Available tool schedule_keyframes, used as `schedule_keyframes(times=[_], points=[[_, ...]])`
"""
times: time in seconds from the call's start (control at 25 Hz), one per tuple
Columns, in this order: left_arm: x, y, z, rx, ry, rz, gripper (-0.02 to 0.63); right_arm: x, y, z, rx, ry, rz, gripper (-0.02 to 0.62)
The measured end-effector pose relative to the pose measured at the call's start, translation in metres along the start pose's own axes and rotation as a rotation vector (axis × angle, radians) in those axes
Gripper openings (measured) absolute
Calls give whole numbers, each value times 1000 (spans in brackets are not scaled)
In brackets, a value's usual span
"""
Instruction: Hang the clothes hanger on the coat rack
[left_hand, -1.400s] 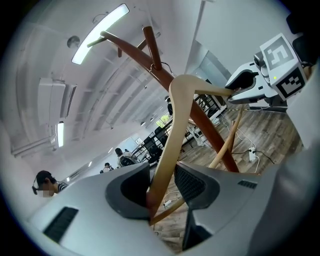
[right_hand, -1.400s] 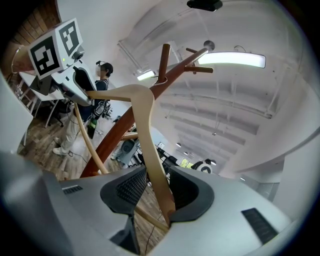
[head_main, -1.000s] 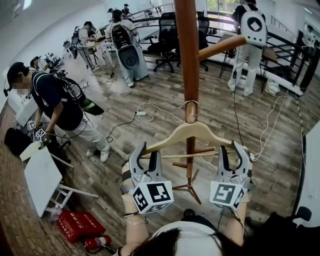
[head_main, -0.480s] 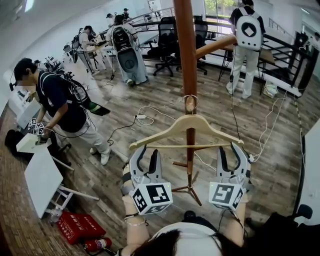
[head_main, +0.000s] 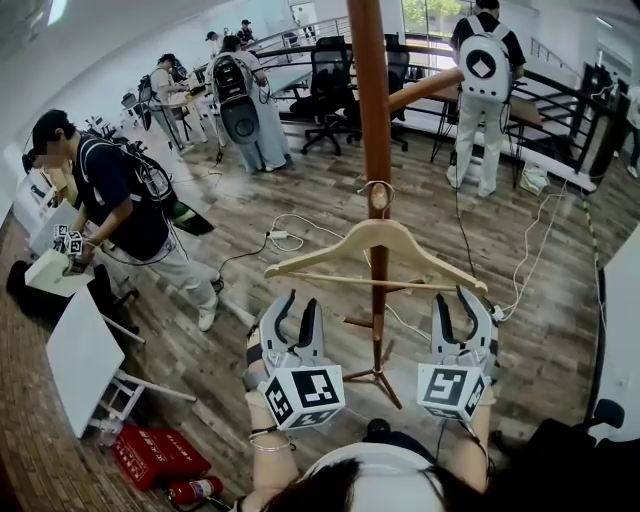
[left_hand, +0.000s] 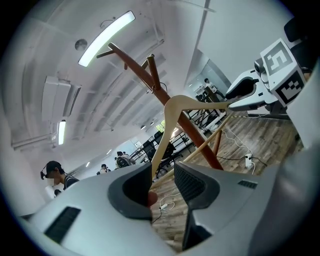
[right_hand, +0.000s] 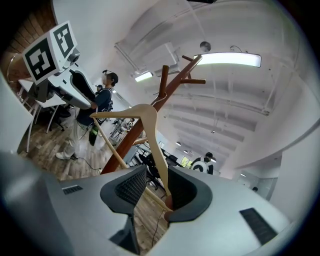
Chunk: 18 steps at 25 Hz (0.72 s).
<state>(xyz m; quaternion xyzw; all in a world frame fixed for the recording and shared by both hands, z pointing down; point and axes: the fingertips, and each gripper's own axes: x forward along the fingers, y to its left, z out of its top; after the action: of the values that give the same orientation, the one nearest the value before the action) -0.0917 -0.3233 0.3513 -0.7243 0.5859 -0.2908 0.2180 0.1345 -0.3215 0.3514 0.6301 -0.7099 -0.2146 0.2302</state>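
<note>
The pale wooden clothes hanger (head_main: 400, 247) hangs by its metal hook from the brown coat rack (head_main: 368, 110) at frame centre, above the left gripper (head_main: 300, 300) and right gripper (head_main: 452, 297), whose fingers are spread and grip nothing.

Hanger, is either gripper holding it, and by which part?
Nothing is held: left gripper and right gripper are open below the hanger, which hangs by its hook on the coat rack.

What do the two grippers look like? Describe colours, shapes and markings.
The left gripper and right gripper match. Each has a light grey moulded body, curved jaws lined with dark ribbed pads, and a white cube printed with black square markers.
</note>
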Motion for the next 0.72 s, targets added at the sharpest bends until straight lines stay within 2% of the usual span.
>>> schedule_keyframes(times=[0.32, 0.48, 0.72], points=[[-24, -8, 3, -58, -26, -47, 144, -21, 9, 3, 53, -10, 25, 146], [-33, -13, 5, -61, -33, -54, 132, -33, 9, 3, 76, 7, 32, 132], [-51, -19, -3, -87, -43, -66, 85, -49, 18, 6, 111, -20, 27, 110]])
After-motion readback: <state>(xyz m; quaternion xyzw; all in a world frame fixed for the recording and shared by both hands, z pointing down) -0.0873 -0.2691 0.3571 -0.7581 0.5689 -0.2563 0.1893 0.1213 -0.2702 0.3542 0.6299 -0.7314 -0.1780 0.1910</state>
